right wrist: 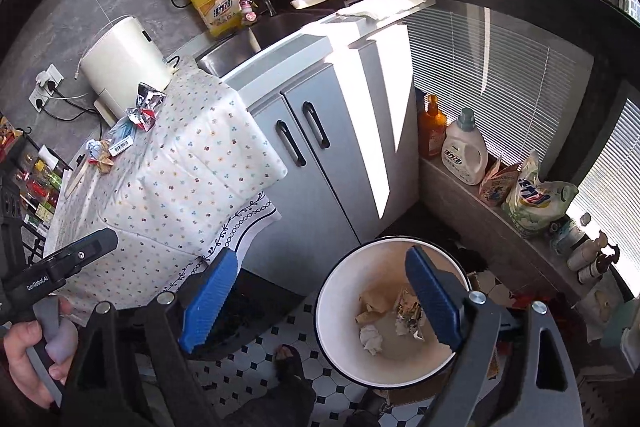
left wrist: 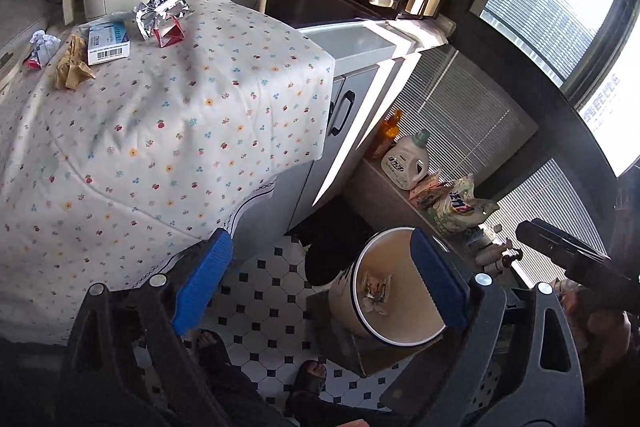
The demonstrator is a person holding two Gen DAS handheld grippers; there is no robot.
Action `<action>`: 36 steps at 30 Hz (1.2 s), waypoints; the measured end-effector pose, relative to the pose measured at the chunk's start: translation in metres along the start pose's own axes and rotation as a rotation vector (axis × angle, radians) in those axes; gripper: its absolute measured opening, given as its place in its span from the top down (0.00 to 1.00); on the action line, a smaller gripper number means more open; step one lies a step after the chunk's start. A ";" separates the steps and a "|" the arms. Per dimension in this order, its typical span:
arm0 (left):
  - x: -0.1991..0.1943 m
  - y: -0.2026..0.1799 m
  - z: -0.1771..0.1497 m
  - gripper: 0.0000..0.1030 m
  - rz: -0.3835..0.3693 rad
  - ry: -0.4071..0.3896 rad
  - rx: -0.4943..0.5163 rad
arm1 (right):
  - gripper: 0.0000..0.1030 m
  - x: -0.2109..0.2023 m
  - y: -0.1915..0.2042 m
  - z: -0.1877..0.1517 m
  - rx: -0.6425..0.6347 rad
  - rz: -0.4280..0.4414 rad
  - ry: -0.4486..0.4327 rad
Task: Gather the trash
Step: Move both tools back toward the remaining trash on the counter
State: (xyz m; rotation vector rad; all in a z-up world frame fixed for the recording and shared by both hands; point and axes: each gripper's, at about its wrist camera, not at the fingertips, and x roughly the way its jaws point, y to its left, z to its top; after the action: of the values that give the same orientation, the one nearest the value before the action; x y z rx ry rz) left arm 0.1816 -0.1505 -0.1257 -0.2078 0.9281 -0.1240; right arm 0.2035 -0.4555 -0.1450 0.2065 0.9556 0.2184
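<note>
Both my left claw (left wrist: 322,281) and right claw (right wrist: 322,303) hang wide open and empty above the bin (right wrist: 340,347), which holds several crumpled scraps. Foil wrapper (left wrist: 160,9), box (left wrist: 108,43) and paper wads (left wrist: 72,65) remain on the worktop (left wrist: 160,147).

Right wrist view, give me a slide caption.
Open right gripper above the trash bin holding crumpled scraps.

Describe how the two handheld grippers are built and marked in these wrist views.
Both grippers look alike: the left gripper and the right gripper each carry two blue ribbed pads on black linkage arms with silver pivot bolts. Seen from the right wrist view, the left unit's black body bears white "GenRobot.AI" lettering above a grey trigger. No cables show. The feet wear open-toed sandals.
</note>
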 end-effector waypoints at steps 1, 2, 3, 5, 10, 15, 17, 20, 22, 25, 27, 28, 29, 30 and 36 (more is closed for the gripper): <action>-0.007 0.008 0.000 0.13 0.023 -0.019 -0.019 | 0.15 -0.001 0.008 0.004 -0.016 0.015 -0.007; -0.014 0.016 -0.001 0.13 0.041 -0.038 -0.037 | 0.14 -0.001 0.015 0.009 -0.032 0.031 -0.013; -0.021 0.022 -0.002 0.13 0.054 -0.053 -0.055 | 0.12 -0.002 0.023 0.012 -0.050 0.047 -0.021; -0.032 0.035 -0.002 0.13 0.083 -0.080 -0.083 | 0.09 -0.002 0.038 0.019 -0.083 0.073 -0.037; -0.060 0.056 0.000 0.13 0.143 -0.142 -0.131 | 0.07 -0.002 0.069 0.034 -0.138 0.134 -0.053; -0.081 0.072 0.004 0.11 0.183 -0.205 -0.175 | 0.07 0.001 0.094 0.045 -0.179 0.185 -0.054; -0.087 0.079 0.005 0.11 0.194 -0.220 -0.187 | 0.07 0.003 0.103 0.048 -0.193 0.201 -0.054; -0.093 0.089 0.009 0.11 0.213 -0.238 -0.195 | 0.07 0.005 0.115 0.055 -0.206 0.216 -0.057; -0.095 0.099 0.013 0.11 0.219 -0.243 -0.207 | 0.07 0.007 0.122 0.060 -0.207 0.222 -0.062; -0.095 0.113 0.020 0.11 0.218 -0.247 -0.212 | 0.07 0.012 0.134 0.069 -0.214 0.222 -0.074; -0.093 0.123 0.027 0.11 0.218 -0.247 -0.211 | 0.07 0.016 0.142 0.076 -0.222 0.215 -0.084; -0.092 0.128 0.031 0.11 0.216 -0.249 -0.213 | 0.07 0.019 0.147 0.079 -0.224 0.211 -0.087; -0.090 0.134 0.035 0.11 0.215 -0.249 -0.217 | 0.07 0.021 0.151 0.082 -0.224 0.208 -0.088; -0.089 0.139 0.040 0.11 0.213 -0.247 -0.222 | 0.07 0.023 0.155 0.086 -0.222 0.204 -0.087; -0.080 0.170 0.066 0.11 0.184 -0.259 -0.230 | 0.07 0.041 0.184 0.109 -0.233 0.189 -0.098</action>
State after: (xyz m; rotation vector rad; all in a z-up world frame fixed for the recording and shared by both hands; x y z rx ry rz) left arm 0.1901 0.0389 -0.0641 -0.3415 0.6972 0.1776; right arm 0.2995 -0.2764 -0.0663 0.0917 0.8058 0.4867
